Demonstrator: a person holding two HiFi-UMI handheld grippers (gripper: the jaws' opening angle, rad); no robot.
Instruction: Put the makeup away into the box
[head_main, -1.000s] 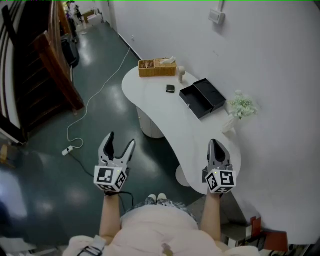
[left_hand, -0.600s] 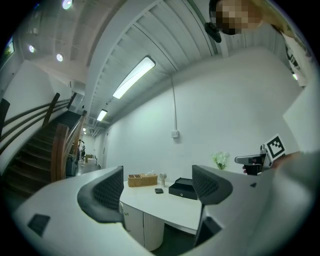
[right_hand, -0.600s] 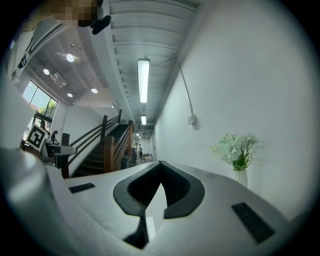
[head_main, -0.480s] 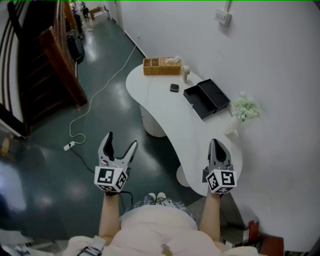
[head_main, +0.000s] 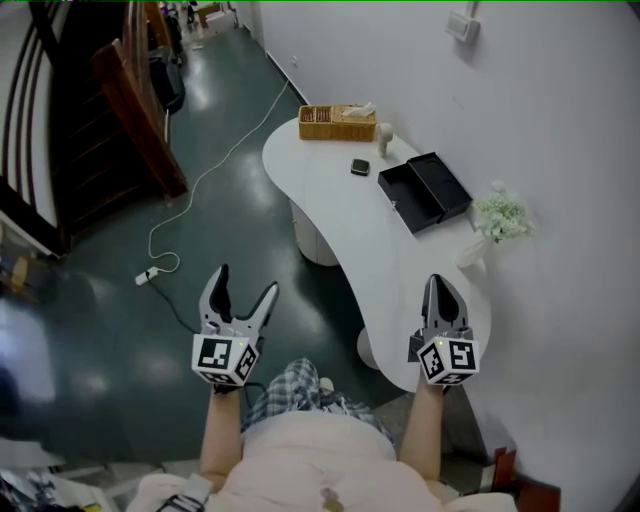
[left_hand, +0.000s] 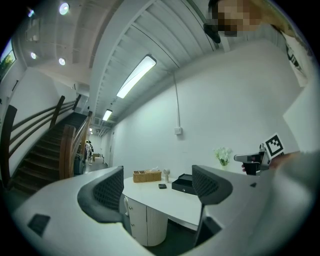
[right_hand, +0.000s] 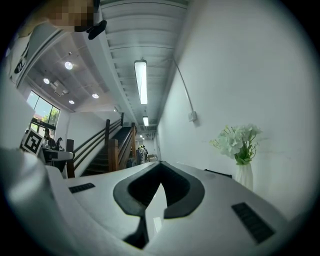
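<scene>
A black makeup box (head_main: 425, 190) lies open on the far part of the curved white table (head_main: 340, 225), with a small black compact (head_main: 360, 167) just left of it. Both are far ahead of my grippers. My left gripper (head_main: 246, 280) hangs over the dark floor, left of the table, open with nothing between its jaws. The left gripper view shows the box (left_hand: 183, 183) and compact (left_hand: 162, 186) in the distance past the left gripper (left_hand: 159, 192). My right gripper (head_main: 438, 282) is shut and empty above the table's near end. In the right gripper view, the right gripper (right_hand: 159, 187) shows its jaws pressed together.
A wicker basket (head_main: 337, 123) and a small beige object (head_main: 384, 138) stand at the table's far end. A white vase of flowers (head_main: 500, 215) sits by the wall. A cable and power strip (head_main: 147, 275) lie on the floor, with a wooden staircase (head_main: 130, 90) on the left.
The table has slid a little right and up in the head view. A plaid trouser leg now shows below. The left jaws stand slightly wider; the right gripper is unchanged.
</scene>
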